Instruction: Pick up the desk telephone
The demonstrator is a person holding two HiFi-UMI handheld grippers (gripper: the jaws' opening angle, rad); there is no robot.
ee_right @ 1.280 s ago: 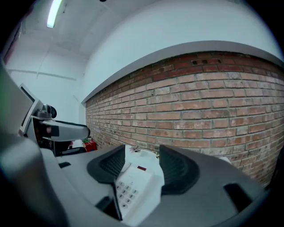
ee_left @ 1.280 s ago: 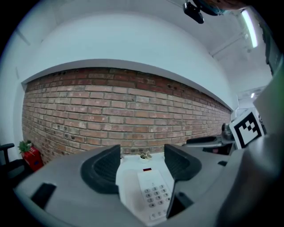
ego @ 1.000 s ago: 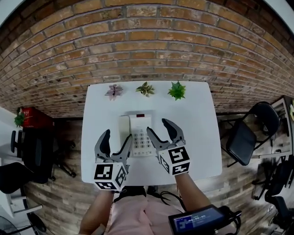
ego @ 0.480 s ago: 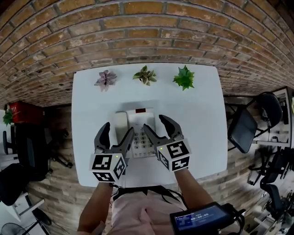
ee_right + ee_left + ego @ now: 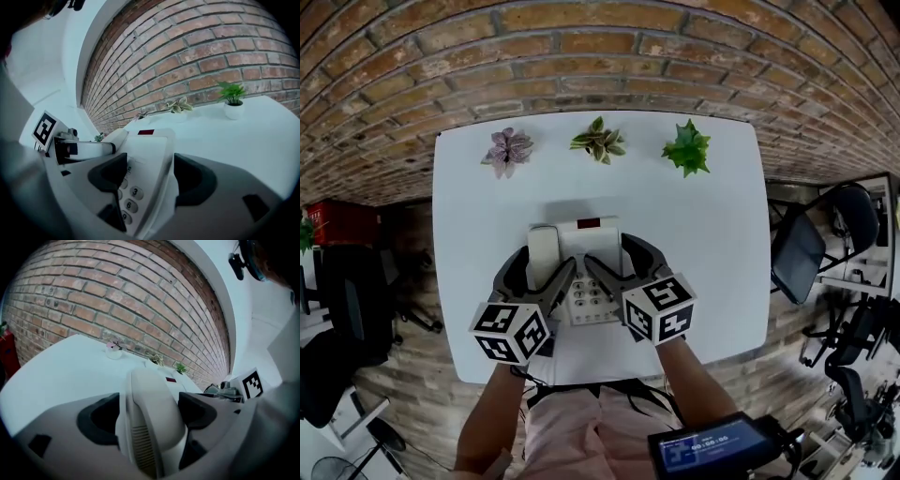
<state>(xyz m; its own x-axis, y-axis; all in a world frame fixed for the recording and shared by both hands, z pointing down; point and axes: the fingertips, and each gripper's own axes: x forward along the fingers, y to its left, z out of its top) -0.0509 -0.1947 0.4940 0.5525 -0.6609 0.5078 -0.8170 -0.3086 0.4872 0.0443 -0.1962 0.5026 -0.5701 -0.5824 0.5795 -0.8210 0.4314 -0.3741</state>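
A white desk telephone [image 5: 592, 240] with a red display lies in the middle of the white table [image 5: 712, 244], its handset [image 5: 543, 249] resting on its left side. My left gripper [image 5: 544, 263] straddles the handset [image 5: 150, 408]. Its jaws are opening, with a gap on each side of the handset. My right gripper [image 5: 611, 254] straddles the right part of the telephone [image 5: 145, 159], one jaw over the keypad [image 5: 129, 199] and the other outside the right edge. These jaws are opening too and do not press on the body.
Three small potted plants stand along the table's far edge: pink [image 5: 508, 148], variegated [image 5: 598, 139] and green [image 5: 687, 148]. A brick wall rises behind them. A black chair [image 5: 802, 253] stands right of the table, and dark office chairs [image 5: 347, 309] stand to its left.
Both grippers have sunk toward the telephone and moved forward, from hovering above it to straddling the handset and the body. Both pairs of jaws stand wider.
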